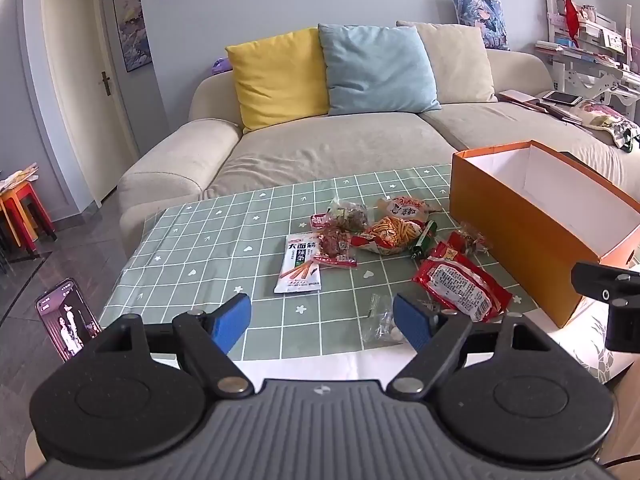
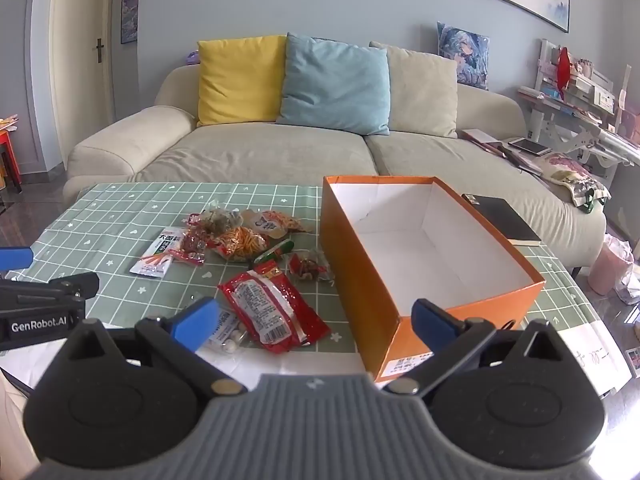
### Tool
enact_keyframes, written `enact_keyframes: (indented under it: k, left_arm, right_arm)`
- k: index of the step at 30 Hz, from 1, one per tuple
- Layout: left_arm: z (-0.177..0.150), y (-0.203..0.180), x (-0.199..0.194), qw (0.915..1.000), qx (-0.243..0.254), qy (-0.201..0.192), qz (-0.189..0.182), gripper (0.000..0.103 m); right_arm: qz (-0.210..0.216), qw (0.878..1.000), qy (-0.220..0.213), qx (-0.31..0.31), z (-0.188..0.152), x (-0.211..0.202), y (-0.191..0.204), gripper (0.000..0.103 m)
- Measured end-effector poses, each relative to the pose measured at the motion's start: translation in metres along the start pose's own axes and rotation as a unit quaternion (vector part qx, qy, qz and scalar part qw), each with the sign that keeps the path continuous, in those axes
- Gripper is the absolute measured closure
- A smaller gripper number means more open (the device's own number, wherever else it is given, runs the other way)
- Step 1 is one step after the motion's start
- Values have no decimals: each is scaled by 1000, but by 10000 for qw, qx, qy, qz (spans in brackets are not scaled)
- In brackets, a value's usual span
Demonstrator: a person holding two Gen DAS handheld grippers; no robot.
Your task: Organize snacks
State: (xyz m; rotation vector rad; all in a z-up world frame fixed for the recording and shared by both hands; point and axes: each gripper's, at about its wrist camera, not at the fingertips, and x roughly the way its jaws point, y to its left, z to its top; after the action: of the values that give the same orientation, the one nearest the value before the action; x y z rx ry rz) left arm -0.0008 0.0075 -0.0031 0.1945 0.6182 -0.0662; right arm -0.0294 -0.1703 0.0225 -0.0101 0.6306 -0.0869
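Several snack packets lie on a green checked tablecloth: a white packet, a large red packet, an orange stick-snack bag, a small clear bag of white candies. An empty orange box stands to their right. My left gripper hangs open above the table's near edge, nothing between its blue pads. In the right wrist view my right gripper is open too, above the near edge, straddling the red packet and the corner of the orange box. Neither touches anything.
A beige sofa with yellow, blue and cream cushions runs behind the table. A phone stands at the table's near left. A black notebook lies beyond the box. Red stools stand at far left; a pink bin at right.
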Motion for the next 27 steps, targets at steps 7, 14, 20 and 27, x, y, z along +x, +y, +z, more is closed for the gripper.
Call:
enact_keyframes:
  k: [7,14,20,27]
  left_arm:
    - [0,0,1,10000,-6,2,1,8]
    - [-1,8,-3,10000,-10,-38,33,8]
    - [0,8,-3,10000,-6,-30,34,8]
    - [0,8,-3,10000,-5,-31,35,8]
  right_arm:
    - [-1,10000,6,5,1,-1,1,3]
    - [0,10000,2,1,1,1,1,3]
    - [-1,10000,1,-1,1,1,1,3]
    - [2,10000,-1,0,1,1,0,3]
